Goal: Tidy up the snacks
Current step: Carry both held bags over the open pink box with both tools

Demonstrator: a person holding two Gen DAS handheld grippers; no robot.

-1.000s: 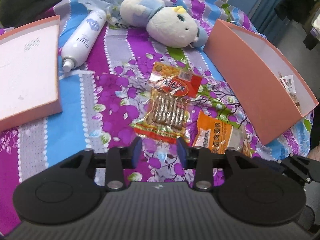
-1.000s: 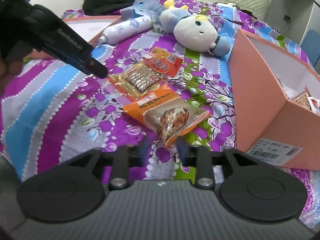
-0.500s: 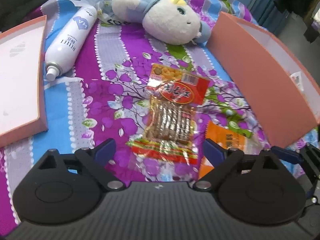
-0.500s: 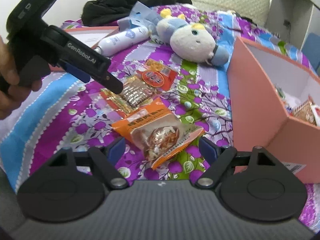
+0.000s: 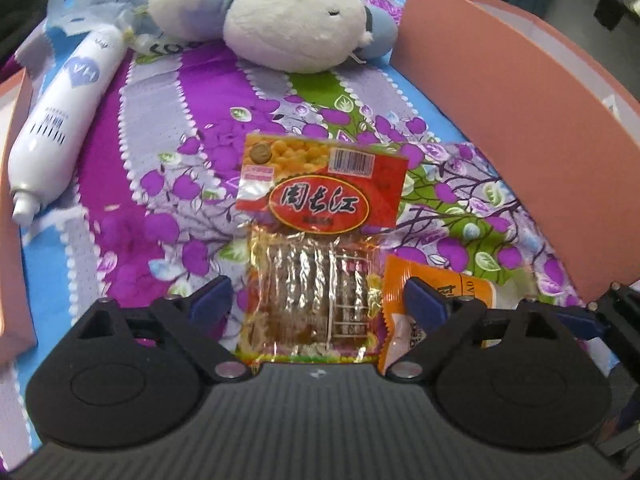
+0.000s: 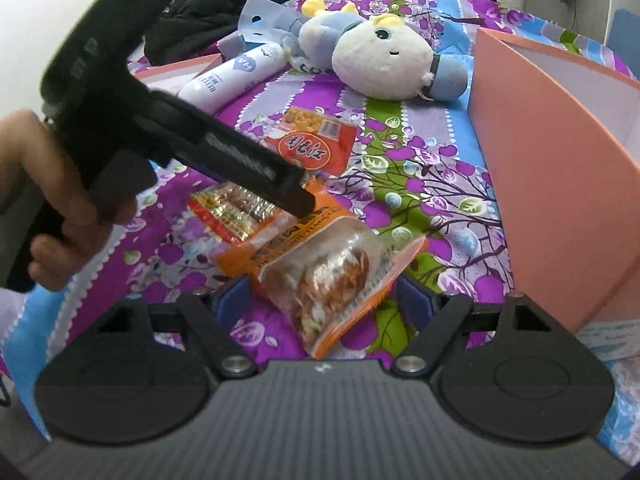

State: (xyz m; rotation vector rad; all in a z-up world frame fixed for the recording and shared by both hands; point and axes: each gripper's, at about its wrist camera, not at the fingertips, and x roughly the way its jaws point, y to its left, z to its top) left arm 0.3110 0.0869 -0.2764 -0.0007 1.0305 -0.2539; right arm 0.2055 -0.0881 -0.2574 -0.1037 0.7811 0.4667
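A red and clear snack packet point(image 5: 320, 248) lies flat on the flowered cloth. My left gripper point(image 5: 316, 300) straddles its near end, jaws wide and closing, and the pads stand a little off both edges. An orange snack packet point(image 6: 320, 276) lies just to its right, also showing in the left wrist view point(image 5: 420, 268). My right gripper point(image 6: 324, 300) is open around the orange packet's near end, not pressing on it. In the right wrist view the left gripper point(image 6: 240, 160), held by a hand point(image 6: 60, 208), crosses over the red packet point(image 6: 316, 144).
An open pink box point(image 6: 560, 180) stands on the right, its wall close to both packets point(image 5: 500, 120). Behind the packets lie a plush toy point(image 5: 280, 20) and a white spray bottle point(image 5: 68, 120). A pink lid point(image 5: 12, 240) lies at the left. Dark clothes point(image 6: 240, 0) are heaped at the back.
Both grippers have gone from narrow to wide open and moved forward and down. The red packet now lies between the left jaws and the orange packet between the right jaws.
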